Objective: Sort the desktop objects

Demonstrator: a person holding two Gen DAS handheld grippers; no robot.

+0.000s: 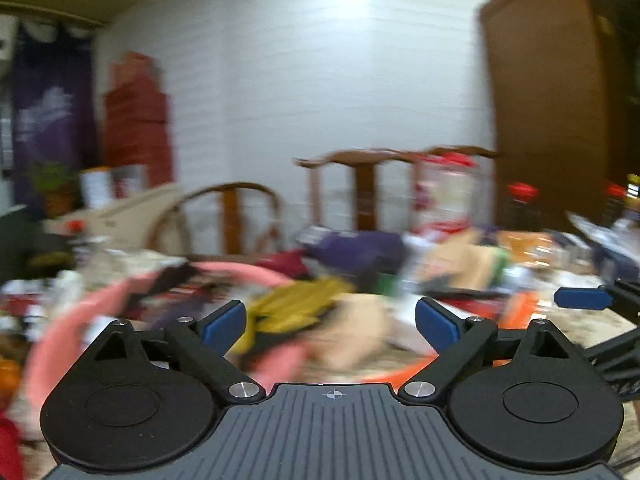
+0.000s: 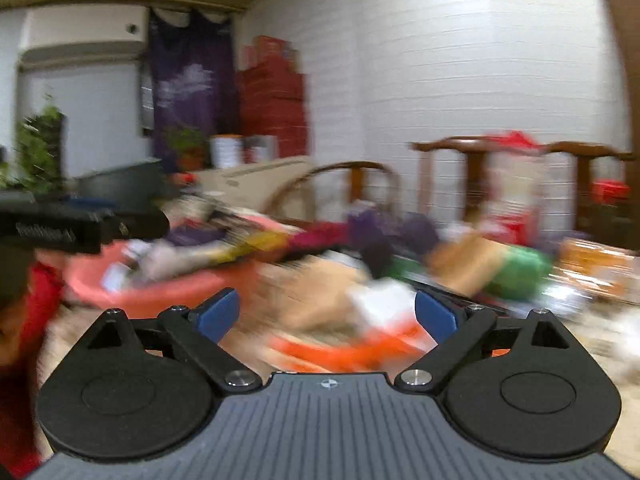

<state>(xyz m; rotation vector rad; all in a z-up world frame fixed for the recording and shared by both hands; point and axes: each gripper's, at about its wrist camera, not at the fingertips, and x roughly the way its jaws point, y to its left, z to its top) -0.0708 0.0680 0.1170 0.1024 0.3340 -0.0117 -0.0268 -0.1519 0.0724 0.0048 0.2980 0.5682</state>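
Note:
Both views are smeared by motion. My left gripper (image 1: 330, 322) stands open, nothing between its blue pads, over a heap of mixed packets: a yellow one (image 1: 296, 304), a tan one (image 1: 360, 332) and a purple bag (image 1: 352, 248). A pink basin (image 1: 80, 320) curves at the left. My right gripper (image 2: 327, 316) is open too, with nothing between its pads, above a tan and white packet (image 2: 340, 300) and an orange tray (image 2: 360, 350). The pink basin (image 2: 160, 292) full of packets lies to its left. A blue pad of the right gripper (image 1: 582, 298) shows at the left view's right edge.
A clear jar with a red lid (image 1: 444, 192) and dark bottles with red caps (image 1: 520, 204) stand at the table's back. Wooden chairs (image 1: 360, 184) line the white wall behind. A green packet (image 2: 520, 268) lies right. The other gripper's black body (image 2: 80, 228) juts in from the left.

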